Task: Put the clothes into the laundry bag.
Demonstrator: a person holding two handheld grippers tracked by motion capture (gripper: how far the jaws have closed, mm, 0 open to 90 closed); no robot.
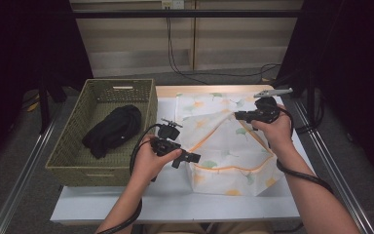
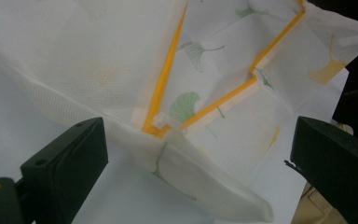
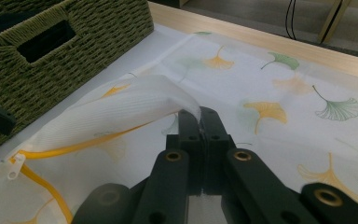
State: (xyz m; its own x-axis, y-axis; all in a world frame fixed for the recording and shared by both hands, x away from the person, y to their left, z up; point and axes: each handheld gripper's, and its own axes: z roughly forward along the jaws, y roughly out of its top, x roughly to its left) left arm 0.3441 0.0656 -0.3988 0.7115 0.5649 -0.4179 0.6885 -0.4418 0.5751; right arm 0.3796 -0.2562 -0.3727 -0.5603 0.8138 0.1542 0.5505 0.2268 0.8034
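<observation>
Two grippers at work on one white mesh laundry bag (image 1: 229, 146) with a ginkgo leaf print and an orange zipper (image 2: 168, 74), lying on the white table (image 1: 126, 204) just right of the green wicker basket (image 1: 78, 161). Right gripper (image 3: 199, 122) clenched on the upper edge of the bag opening, lifting a fold of mesh off the table. Left gripper (image 2: 193, 154) released, jaws wide apart on both sides of the zipper end, close above the bag corner, touching nothing as far as visible. Some free table in front of the bag, near the person; narrow strip between bag and basket wall. Black garment (image 1: 113, 129) inside the basket, its shape hard to make out. Zipper pull (image 3: 13, 168) small, at the left edge of the opening. Far edge of the bag partly hidden behind the right hand (image 1: 277, 131).
</observation>
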